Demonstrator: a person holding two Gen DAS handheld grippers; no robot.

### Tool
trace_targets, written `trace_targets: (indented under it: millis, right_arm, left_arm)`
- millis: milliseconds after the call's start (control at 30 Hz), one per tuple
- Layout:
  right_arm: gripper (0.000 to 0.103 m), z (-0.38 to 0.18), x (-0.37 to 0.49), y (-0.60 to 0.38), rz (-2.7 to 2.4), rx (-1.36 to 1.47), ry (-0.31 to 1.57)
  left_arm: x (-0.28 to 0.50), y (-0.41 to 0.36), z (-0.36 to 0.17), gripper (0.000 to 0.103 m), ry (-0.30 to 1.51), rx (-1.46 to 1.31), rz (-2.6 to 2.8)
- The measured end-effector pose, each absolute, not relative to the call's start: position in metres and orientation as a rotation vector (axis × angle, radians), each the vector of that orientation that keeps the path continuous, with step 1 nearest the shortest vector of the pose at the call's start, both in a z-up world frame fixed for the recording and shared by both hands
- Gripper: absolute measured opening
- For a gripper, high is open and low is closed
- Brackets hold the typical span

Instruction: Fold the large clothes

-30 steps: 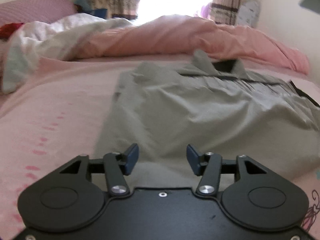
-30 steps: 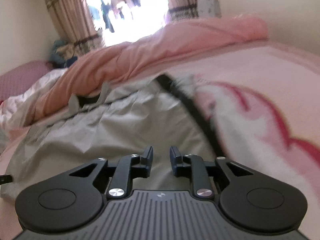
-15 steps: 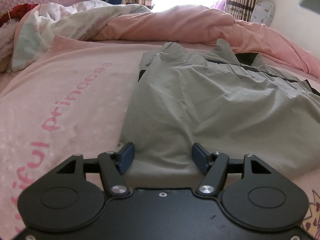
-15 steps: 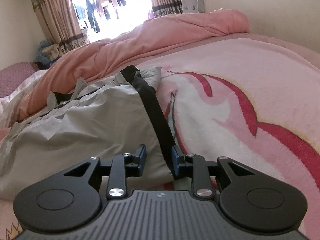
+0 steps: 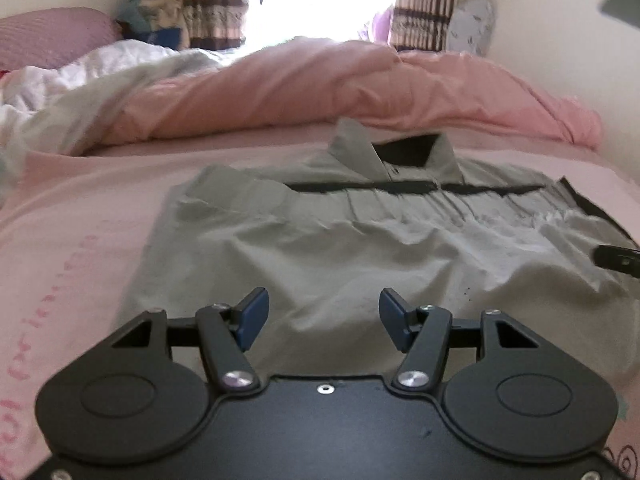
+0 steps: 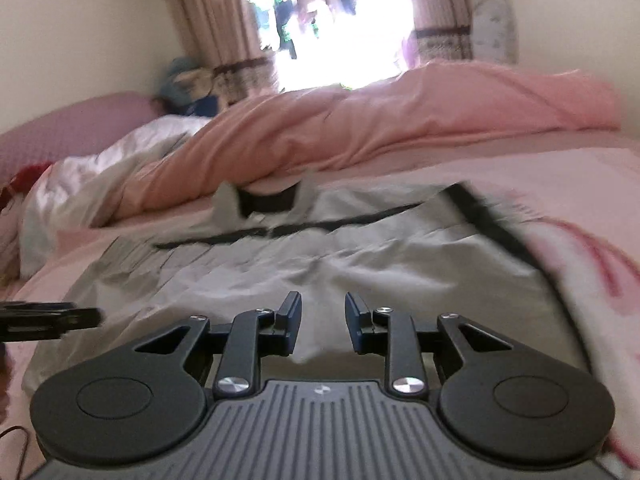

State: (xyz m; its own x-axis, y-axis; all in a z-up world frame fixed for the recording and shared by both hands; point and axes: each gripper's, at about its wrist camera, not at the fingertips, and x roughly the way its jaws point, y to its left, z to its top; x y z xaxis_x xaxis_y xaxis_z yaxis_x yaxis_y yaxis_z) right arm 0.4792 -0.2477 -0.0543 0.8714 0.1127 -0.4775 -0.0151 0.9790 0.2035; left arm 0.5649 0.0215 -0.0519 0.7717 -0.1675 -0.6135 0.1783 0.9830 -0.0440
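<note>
Left tool [image 5: 322, 320]: jaws apart, closing, nothing clamped.
Right tool [image 6: 323, 322]: narrower gap, empty.
Grey shirt [image 5: 320, 248]: just ahead; pinch both hem corners evenly.

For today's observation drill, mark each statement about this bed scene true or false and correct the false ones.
1. The grey shirt lies spread on the pink blanket. True.
2. The shirt's collar points toward the window. True.
3. The left gripper clamps the shirt's hem. False: its jaws stand apart, nothing pinched between them.
4. The shirt's trim is red. False: it is black.
5. A bunched pink duvet lies beyond the shirt. True.
6. The right gripper holds a sleeve. False: its jaws are empty.
</note>
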Motion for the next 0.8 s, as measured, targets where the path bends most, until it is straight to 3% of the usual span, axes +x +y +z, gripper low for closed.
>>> trace_targets:
  millis: [100,167,533,800]
  right_arm:
    - [0.031,-0.068,0.489,-0.246,0.035,0.169,0.529]
    - [0.022,-0.074,0.489,-0.252,0.002,0.154,0.519]
    - [0.021,-0.071,0.489,-0.317,-0.137,0.184,0.495]
    - [0.021,-0.086,0.491,-0.309,-0.153,0.12,0.488]
  left_arm:
    - [0.577,0.019,-0.068,0.064,0.693,0.038,-0.169]
    - [0.58,0.024,-0.076,0.067,0.701,0.028,-0.169]
    - [0.599,0.074,-0.069,0.065,0.679,0.067,-0.037]
    - [0.604,0.1,-0.085,0.071,0.695,-0.066,-0.072]
